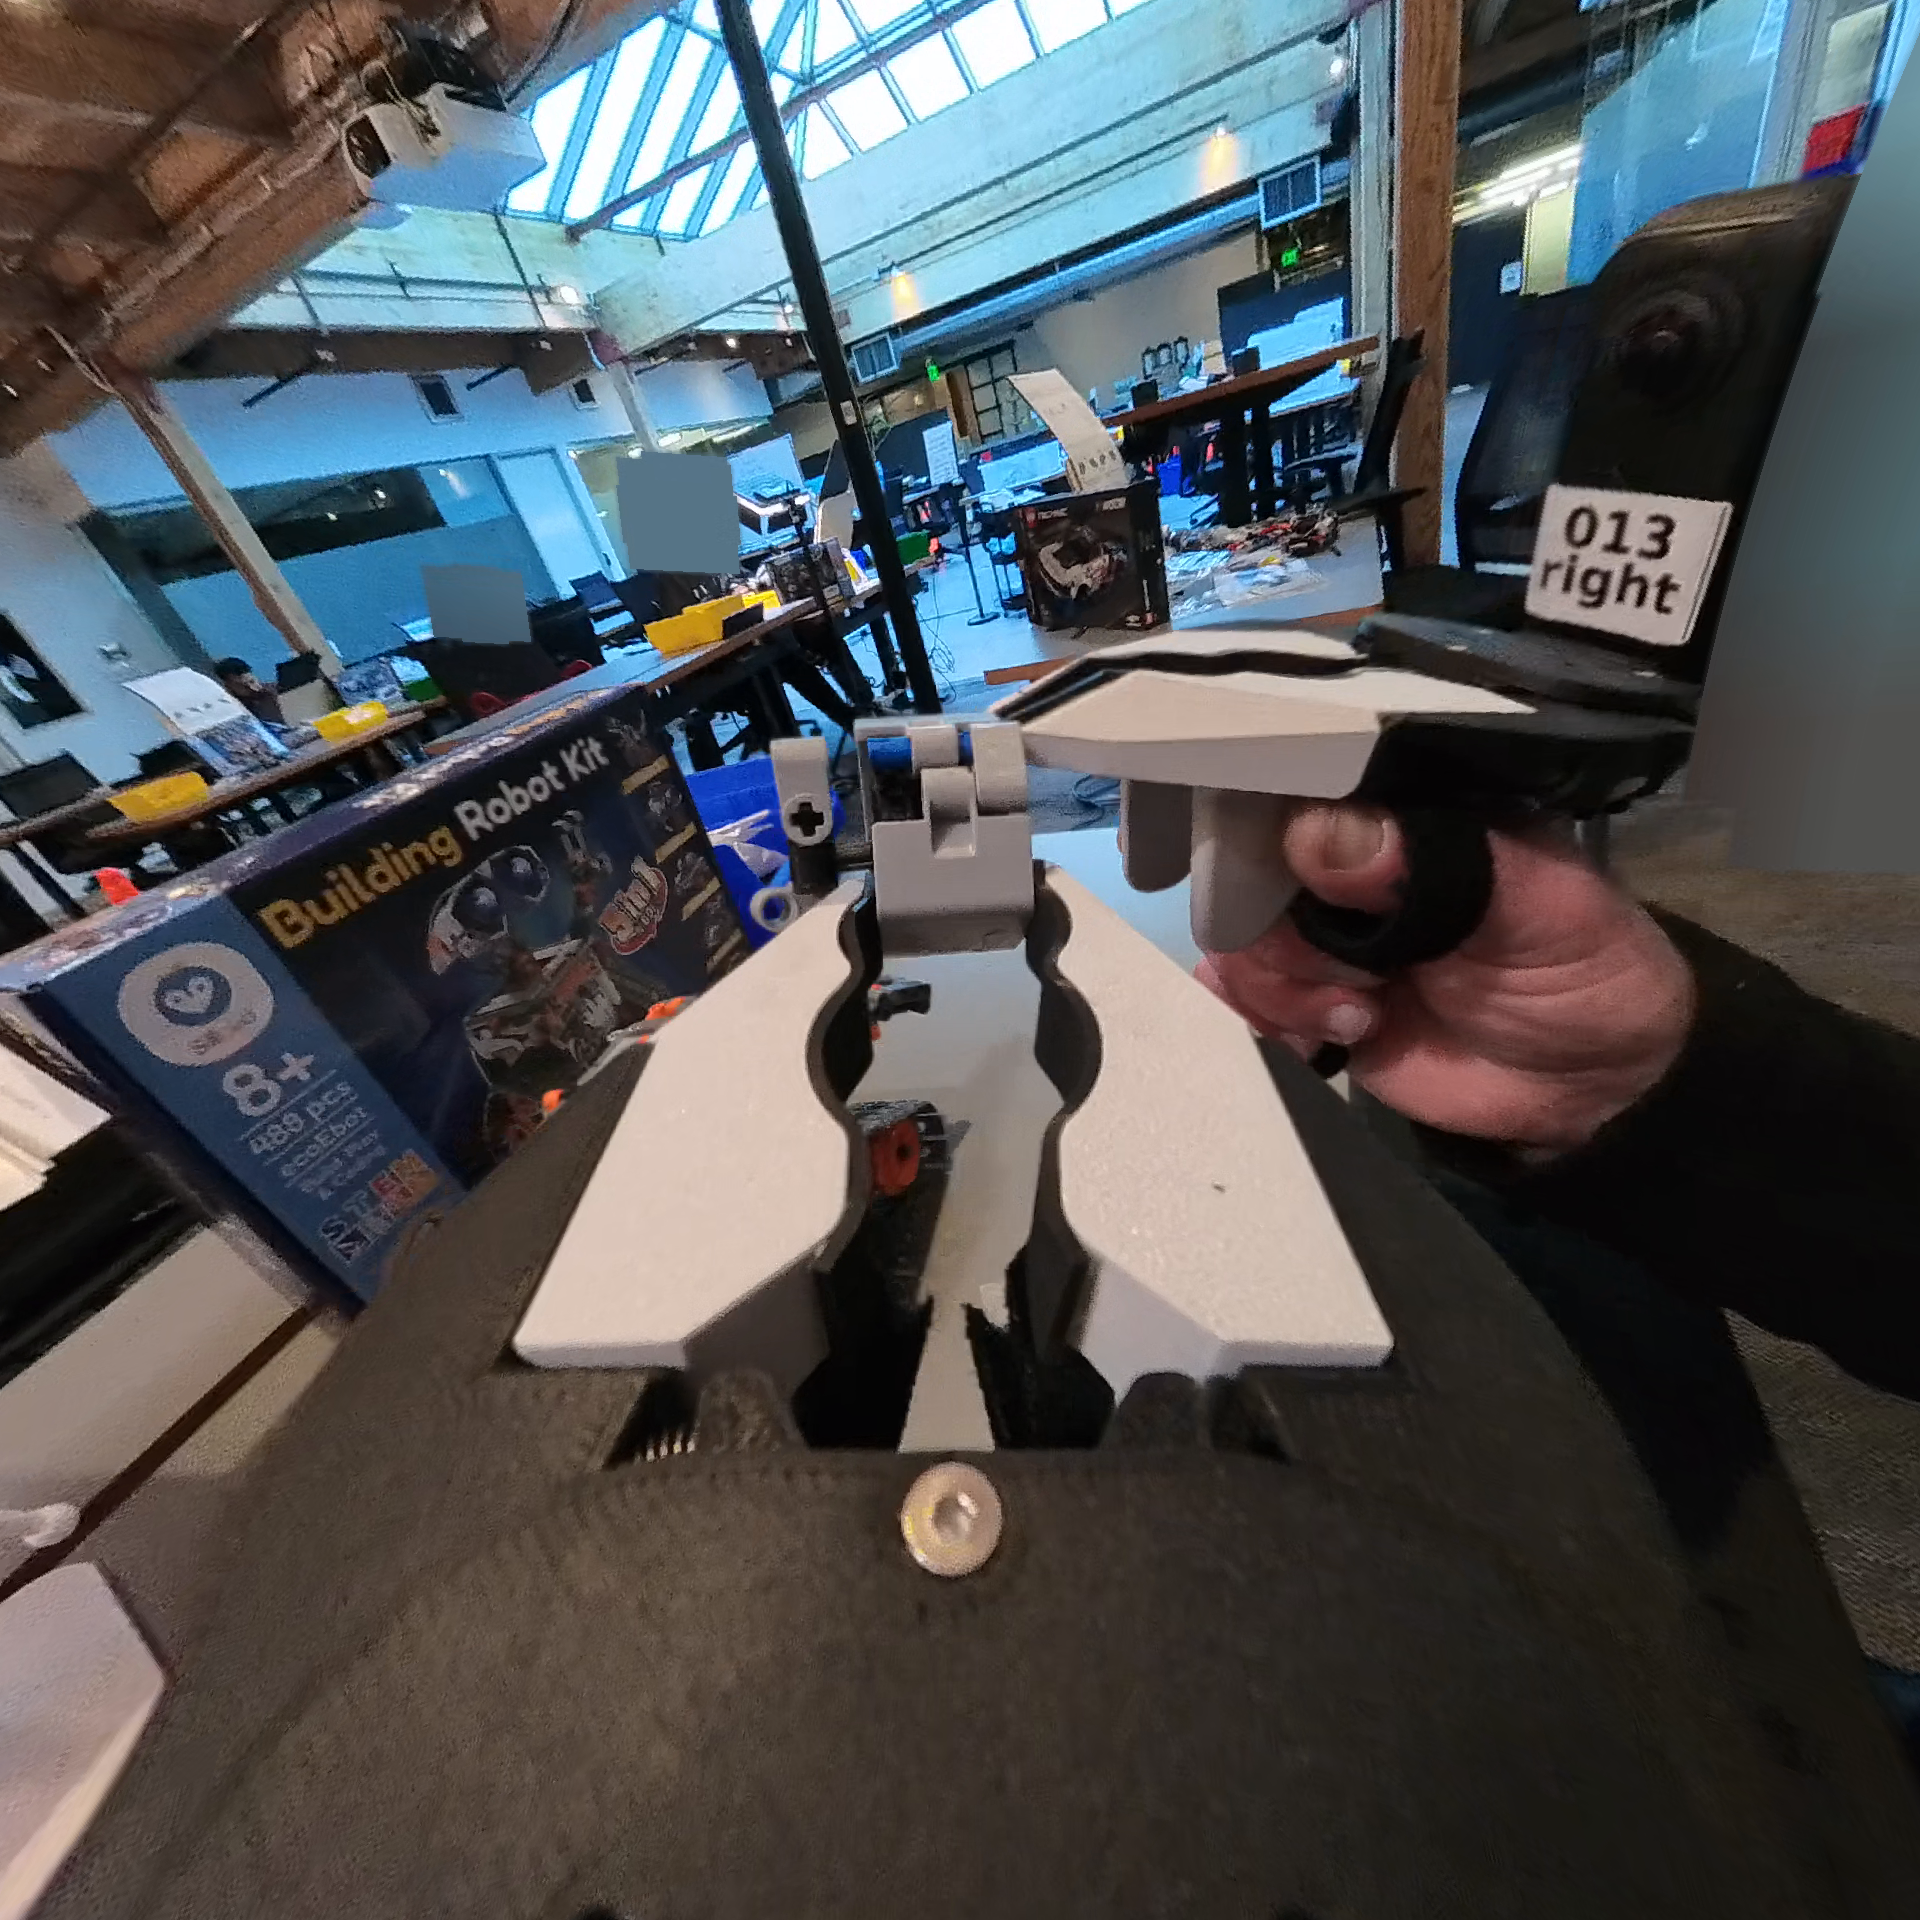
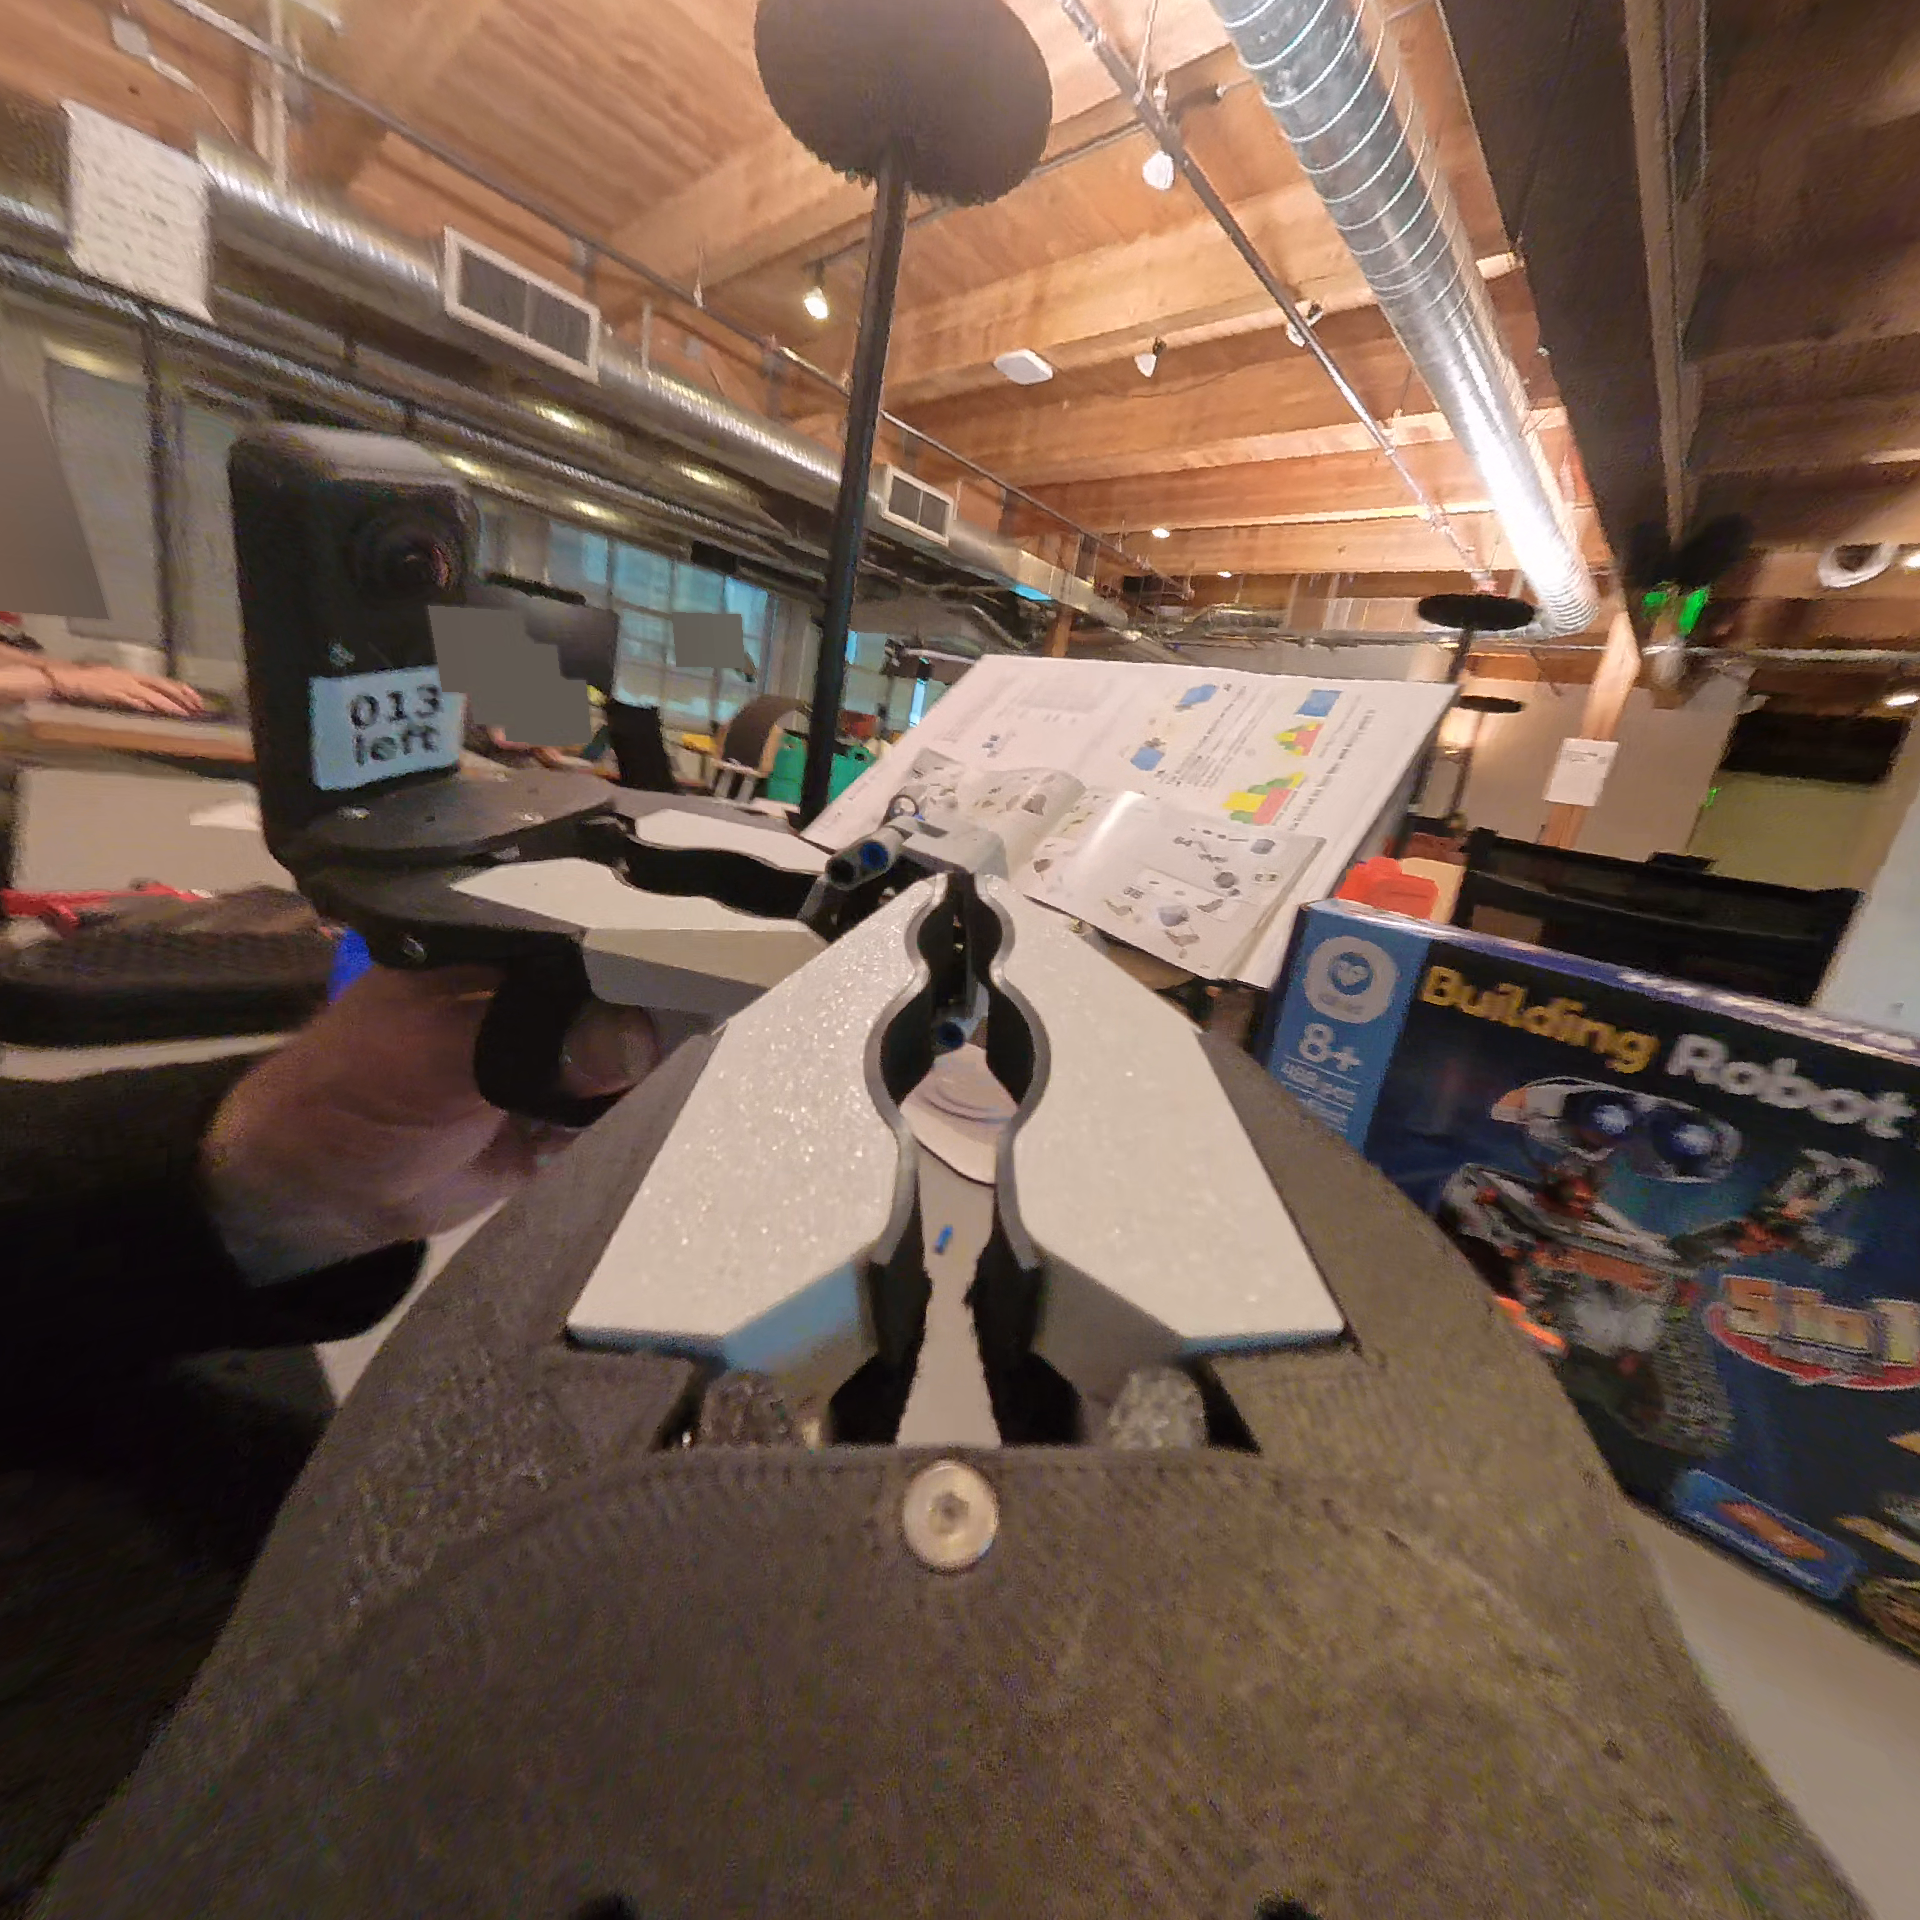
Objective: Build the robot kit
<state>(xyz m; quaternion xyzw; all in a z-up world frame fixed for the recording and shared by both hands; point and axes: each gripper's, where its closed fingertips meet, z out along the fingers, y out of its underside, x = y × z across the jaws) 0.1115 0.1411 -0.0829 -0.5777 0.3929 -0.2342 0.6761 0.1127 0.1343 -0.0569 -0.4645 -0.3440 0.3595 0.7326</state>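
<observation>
The left gripper [image 1: 951,914] has its jaws pinching the lower block of a small grey brick assembly [image 1: 940,831], which stands upright just past the fingertips, above the desk [image 1: 1081,862]. The right gripper [image 1: 1023,727] comes in from the assembly's right, crosswise to the left one, and its jaws are pressed together on the assembly's top edge beside a blue pin [image 1: 896,750]. In the right wrist view the right gripper [image 2: 958,904] shows its fingertips nearly meeting on a thin part, with the grey assembly [image 2: 961,844] directly ahead. Both grippers touch the assembly. A blue kit box [image 1: 416,956] stands to the assembly's left; an open instruction booklet [image 2: 1143,769] leans behind it.
</observation>
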